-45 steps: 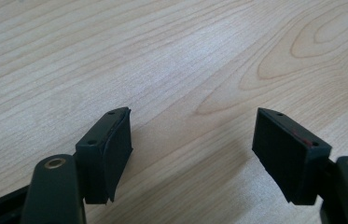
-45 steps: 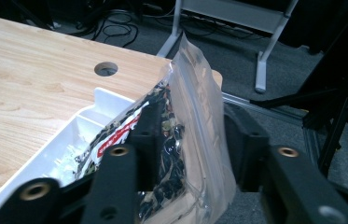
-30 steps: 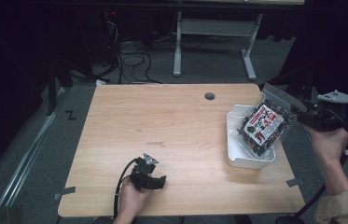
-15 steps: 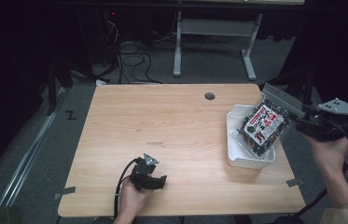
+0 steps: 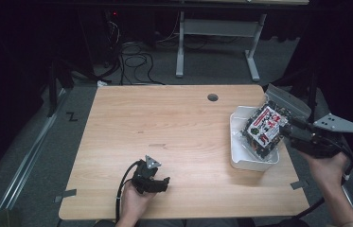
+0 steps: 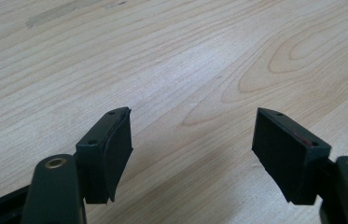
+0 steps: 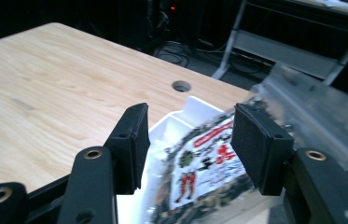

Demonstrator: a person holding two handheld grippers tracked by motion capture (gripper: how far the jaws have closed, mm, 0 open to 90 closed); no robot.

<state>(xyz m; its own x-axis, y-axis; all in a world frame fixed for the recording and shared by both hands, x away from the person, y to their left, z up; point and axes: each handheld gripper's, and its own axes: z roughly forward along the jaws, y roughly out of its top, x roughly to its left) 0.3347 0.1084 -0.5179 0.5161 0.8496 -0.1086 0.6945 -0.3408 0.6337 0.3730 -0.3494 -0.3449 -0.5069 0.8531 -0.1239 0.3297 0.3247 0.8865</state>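
Right gripper (image 5: 290, 131): held at the table's right edge, jaws apart, pads (image 7: 132, 140) standing either side of the snack bag (image 5: 266, 125) without pressing on it; whether they brushed the film could not be told. Snack bag: clear packet with a printed label, lying tilted in the white tray (image 5: 240, 161), its sealed top leaning out over the tray's far right rim. Tray: near the table's right edge, just below the cable hole (image 5: 212, 97). Left gripper (image 5: 157, 182): resting on the wooden table (image 5: 174, 123) near its front edge, jaws apart, nothing between them. Handling note: the bag looked loosely settled; the right gripper would do best to draw straight back, keeping the pads off the film
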